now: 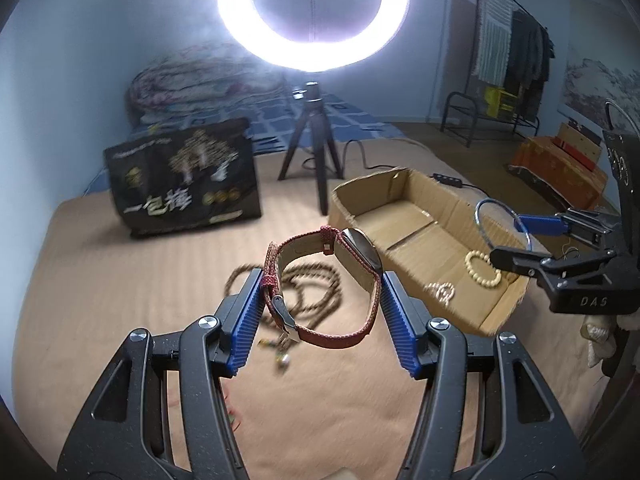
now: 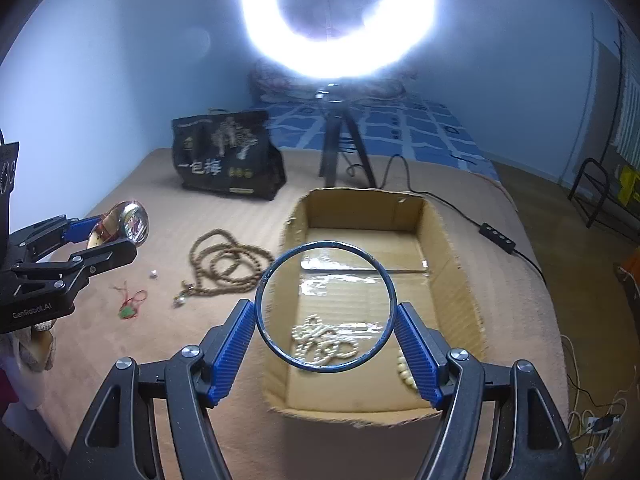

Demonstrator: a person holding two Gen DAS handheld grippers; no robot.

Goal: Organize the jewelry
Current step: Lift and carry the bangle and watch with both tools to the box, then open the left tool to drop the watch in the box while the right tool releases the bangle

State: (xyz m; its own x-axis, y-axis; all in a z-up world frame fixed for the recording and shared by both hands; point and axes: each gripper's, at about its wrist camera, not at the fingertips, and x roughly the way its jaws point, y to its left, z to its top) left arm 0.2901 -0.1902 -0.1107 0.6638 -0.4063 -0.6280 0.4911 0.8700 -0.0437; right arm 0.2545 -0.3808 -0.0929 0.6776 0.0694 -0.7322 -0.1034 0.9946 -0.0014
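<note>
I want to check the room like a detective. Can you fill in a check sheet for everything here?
Surface: tan blanket on a bed.
Job's things: red-strap watch and blue bangle held up; pale bead bracelets inside the cardboard box; brown bead necklace on the blanket.
Clutter: black bag; small red-string charm.
Grippers: left gripper grips the watch; right gripper grips the bangle.
Cables: black cord with switch.
Surroundings: ring light on tripod, blue wall.
</note>
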